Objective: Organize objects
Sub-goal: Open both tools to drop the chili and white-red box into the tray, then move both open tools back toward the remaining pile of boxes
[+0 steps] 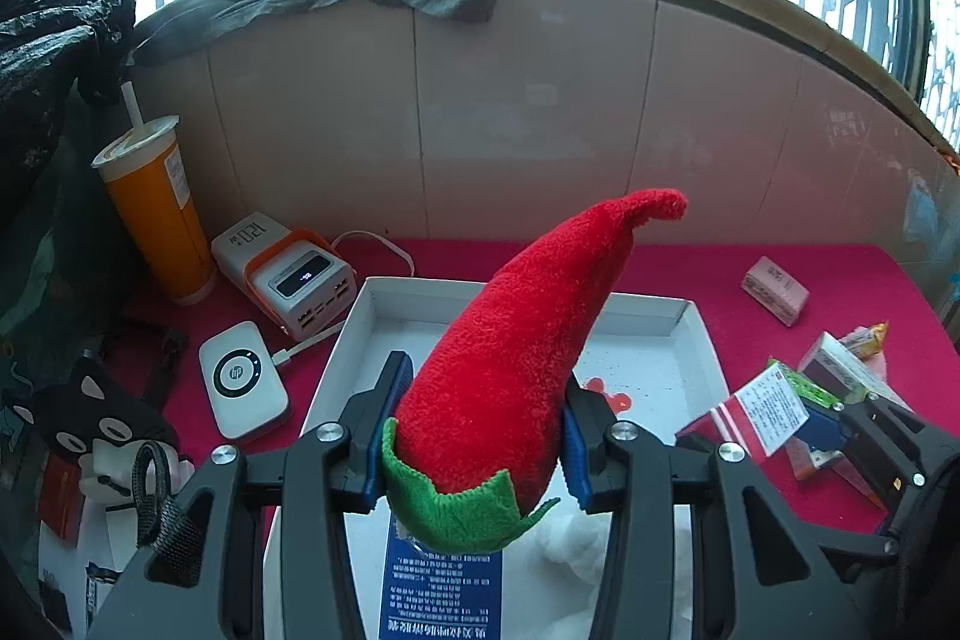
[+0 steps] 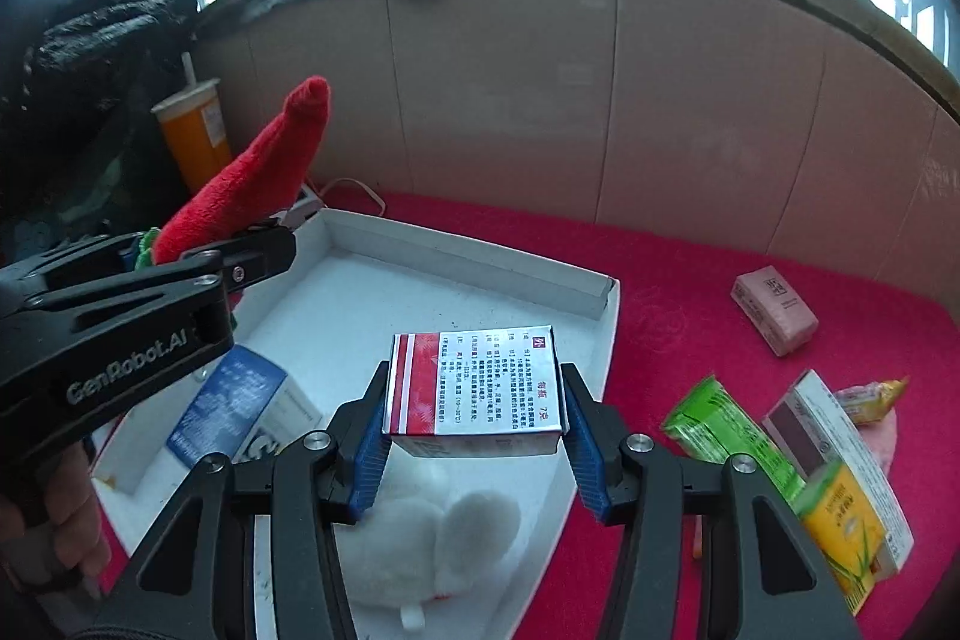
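Note:
My left gripper (image 1: pixel 480 436) is shut on a red plush chili pepper (image 1: pixel 516 340) with a green cap, held above the white tray (image 1: pixel 696 334). It also shows in the right wrist view (image 2: pixel 252 178), at the tray's left side. My right gripper (image 2: pixel 474 430) is shut on a silver and red medicine box (image 2: pixel 474 382), held over the tray's (image 2: pixel 480 262) right part. In the tray lie a blue and white box (image 2: pixel 240 400) and a white plush toy (image 2: pixel 432 526).
On the red cloth to the right lie a pink box (image 2: pixel 774 310), a green packet (image 2: pixel 726 430), a yellow and white box (image 2: pixel 840 478) and a candy (image 2: pixel 870 394). At the left stand an orange cup (image 1: pixel 156 208), a power bank (image 1: pixel 294 274) and a white router (image 1: pixel 243 379).

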A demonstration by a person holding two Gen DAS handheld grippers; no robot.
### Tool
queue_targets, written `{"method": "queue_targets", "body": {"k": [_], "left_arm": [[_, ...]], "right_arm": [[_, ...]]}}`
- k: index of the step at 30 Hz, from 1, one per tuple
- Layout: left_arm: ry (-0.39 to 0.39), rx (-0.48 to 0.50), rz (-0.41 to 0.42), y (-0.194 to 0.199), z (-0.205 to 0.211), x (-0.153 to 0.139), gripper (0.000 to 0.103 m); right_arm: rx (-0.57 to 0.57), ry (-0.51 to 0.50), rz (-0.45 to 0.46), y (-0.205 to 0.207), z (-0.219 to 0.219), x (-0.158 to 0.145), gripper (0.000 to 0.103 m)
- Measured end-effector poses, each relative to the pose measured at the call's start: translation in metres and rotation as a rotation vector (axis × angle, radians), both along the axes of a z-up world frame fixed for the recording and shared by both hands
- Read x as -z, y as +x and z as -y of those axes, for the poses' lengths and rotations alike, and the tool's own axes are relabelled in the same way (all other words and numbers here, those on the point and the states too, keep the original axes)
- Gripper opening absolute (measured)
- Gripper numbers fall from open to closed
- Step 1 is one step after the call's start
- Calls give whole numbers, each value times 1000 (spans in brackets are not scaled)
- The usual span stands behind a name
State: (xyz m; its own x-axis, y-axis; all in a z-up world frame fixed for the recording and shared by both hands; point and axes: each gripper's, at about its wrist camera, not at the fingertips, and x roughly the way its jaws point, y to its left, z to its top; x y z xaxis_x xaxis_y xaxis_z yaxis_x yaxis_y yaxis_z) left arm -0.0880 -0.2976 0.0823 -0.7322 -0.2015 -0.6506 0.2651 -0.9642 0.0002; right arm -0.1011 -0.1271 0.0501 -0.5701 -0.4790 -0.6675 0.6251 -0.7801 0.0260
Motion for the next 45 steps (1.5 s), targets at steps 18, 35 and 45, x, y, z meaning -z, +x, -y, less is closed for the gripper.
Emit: {"method": "queue_targets", "body": {"k": [18, 35, 45], "left_arm": [[2, -90, -110, 20, -1, -6, 97], [17, 66, -114, 33, -90, -8, 97], [195, 194, -91, 60, -154, 20, 97]], "right_arm": [[26, -65, -49, 15, -11, 0, 101], [129, -125, -20, 44, -108, -8, 103], [189, -205, 52, 12, -215, 6, 103]]}}
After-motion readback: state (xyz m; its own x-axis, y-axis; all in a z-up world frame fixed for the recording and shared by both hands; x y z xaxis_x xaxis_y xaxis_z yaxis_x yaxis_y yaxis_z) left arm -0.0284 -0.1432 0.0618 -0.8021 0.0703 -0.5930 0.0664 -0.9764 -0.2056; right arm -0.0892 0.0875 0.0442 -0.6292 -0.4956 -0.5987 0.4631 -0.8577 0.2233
